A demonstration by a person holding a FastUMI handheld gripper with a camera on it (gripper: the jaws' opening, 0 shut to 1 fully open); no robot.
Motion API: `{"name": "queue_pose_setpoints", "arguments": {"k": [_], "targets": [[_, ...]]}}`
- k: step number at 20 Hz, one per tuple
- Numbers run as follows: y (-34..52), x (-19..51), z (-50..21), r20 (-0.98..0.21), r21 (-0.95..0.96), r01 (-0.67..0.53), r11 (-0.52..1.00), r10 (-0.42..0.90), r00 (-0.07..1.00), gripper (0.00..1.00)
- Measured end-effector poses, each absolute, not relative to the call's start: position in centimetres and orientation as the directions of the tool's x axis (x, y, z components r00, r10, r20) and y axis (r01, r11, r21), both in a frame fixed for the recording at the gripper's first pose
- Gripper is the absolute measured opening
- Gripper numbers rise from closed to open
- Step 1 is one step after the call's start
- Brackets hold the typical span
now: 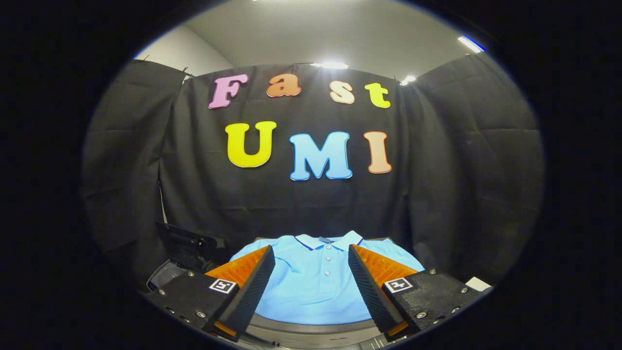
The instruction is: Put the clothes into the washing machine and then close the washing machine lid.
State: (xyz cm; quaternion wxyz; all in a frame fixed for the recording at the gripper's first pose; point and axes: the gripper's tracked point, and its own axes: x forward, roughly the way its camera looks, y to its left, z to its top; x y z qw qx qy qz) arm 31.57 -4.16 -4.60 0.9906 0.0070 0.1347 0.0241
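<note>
Above polo shirt (311, 287): fingers (252, 287) spread, level.

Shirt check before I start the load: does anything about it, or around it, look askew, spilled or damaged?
Nothing stands out. The blue shirt lies flat and spread out, collar away from the gripper, buttons in a straight line. The jaws stand open above it, one on each side of the button row, holding nothing.
</note>
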Motion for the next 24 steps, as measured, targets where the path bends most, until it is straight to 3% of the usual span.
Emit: {"name": "queue_pose_setpoints", "arguments": {"k": [16, 24], "targets": [[-5.8, 40.8, -17.1, -0.670, 0.031, -0.068, 0.997, 0.071, 0.739, 0.95], [-5.4, 41.3, -16.9, -0.681, 0.054, -0.107, 0.993, 0.115, 0.723, 0.93]]}}
